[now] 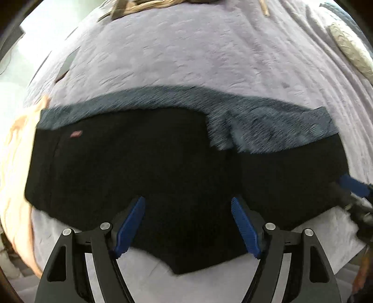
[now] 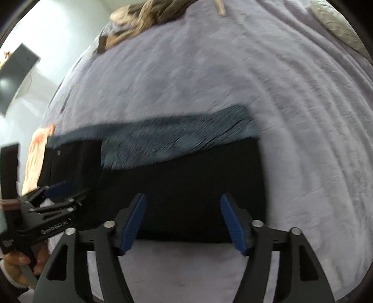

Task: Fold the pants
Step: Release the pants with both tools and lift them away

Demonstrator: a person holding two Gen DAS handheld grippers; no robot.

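So the whole thing's on a bed with a lavender blanket (image 1: 209, 58) over it, a bit rumpled, with ridges running down its right side. The pants (image 1: 139, 163) lie across the near-middle of it, black, already doubled over into a wide flat band, with a strip of fuzzy grey-blue lining (image 1: 268, 121) showing along the far edge where the layers don't quite line up. They look thick and soft, fleece-lined I'd guess, so probably floppy, not slippery, and a bit bulky when stacked. I'd pinch through all layers at the near corners or the two short ends, since a grab in the middle would likely just bunch it up. There's some peach-coloured cloth (image 1: 16, 151) off the left end and a brownish heap (image 2: 144, 21) at the far side. The left gripper (image 1: 187, 227) hangs over the near edge with its fingers spread and nothing between them; the right gripper (image 2: 183, 225) is the same over the right half, fingers apart, released, not touching fabric as far as I can tell.
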